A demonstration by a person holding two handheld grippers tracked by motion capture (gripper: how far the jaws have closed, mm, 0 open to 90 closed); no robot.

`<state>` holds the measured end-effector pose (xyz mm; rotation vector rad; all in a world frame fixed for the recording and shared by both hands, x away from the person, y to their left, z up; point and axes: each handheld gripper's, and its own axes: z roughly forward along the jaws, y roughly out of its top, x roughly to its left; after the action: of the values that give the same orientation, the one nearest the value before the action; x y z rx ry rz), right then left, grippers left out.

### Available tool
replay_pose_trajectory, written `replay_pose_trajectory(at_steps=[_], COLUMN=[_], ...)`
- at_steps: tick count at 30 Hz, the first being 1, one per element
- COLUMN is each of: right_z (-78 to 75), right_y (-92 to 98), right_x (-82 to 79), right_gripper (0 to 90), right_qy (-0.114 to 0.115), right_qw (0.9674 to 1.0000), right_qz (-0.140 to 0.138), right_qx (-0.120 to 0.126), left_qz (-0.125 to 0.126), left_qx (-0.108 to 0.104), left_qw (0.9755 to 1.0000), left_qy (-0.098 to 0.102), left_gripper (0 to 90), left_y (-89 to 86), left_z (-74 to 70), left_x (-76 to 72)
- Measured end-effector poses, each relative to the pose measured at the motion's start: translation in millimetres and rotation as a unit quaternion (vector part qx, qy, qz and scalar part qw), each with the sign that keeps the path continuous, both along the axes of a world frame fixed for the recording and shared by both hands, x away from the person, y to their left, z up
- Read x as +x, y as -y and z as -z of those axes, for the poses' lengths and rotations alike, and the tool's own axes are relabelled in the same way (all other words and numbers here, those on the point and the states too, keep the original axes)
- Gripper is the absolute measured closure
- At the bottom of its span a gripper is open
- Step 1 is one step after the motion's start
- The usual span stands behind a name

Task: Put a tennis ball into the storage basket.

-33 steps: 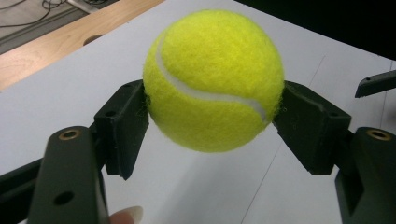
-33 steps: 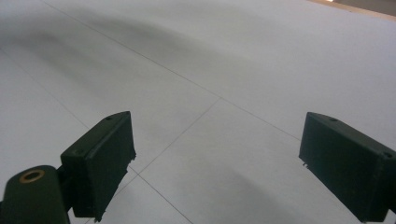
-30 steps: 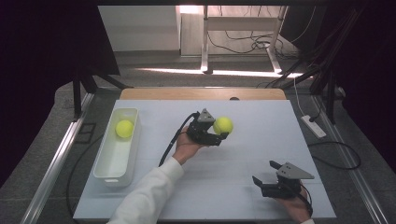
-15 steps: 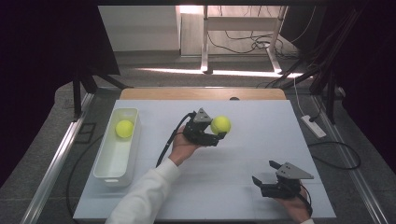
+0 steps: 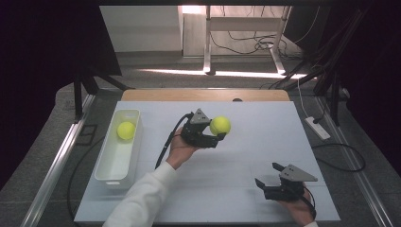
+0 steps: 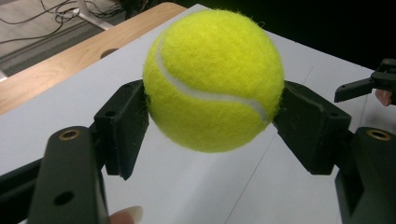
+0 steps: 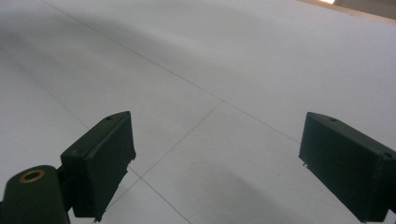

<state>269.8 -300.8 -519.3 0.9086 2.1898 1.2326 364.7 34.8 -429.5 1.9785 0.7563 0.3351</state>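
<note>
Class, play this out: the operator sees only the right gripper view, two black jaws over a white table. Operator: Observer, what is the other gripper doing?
Observer: The left gripper is shut on a fuzzy yellow-green tennis ball, held above the white table.
Operator: Any other ball around?
Observer: Yes, a second yellow-green tennis ball lies in the long white plastic tray at the table's left side.
Operator: Where does my gripper sit?
Observer: The right gripper is near the table's front right corner, jaws open, nothing between them.
</note>
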Motion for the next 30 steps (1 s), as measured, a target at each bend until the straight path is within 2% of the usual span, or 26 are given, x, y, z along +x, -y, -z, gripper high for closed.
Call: replay_pose_trajectory(at_steps=[22, 30], right_z=[-1.7, -1.9], right_y=[-1.4, -0.6], right_x=[0.0, -1.4], right_gripper=[9.8, 9.8], right_qy=[0.003, 0.003], right_qw=[1.0000, 1.0000], right_qz=[-0.003, -0.003], right_qx=[0.001, 0.004], left_qz=[-0.018, -0.028], left_qx=[-0.001, -0.002], left_qw=[0.9997, 0.9995], left_qy=[0.015, 0.015], left_gripper=[28.4, 28.4], left_y=[-24.8, -34.1], left_z=[-13.2, -17.2], left_x=[-14.9, -18.6])
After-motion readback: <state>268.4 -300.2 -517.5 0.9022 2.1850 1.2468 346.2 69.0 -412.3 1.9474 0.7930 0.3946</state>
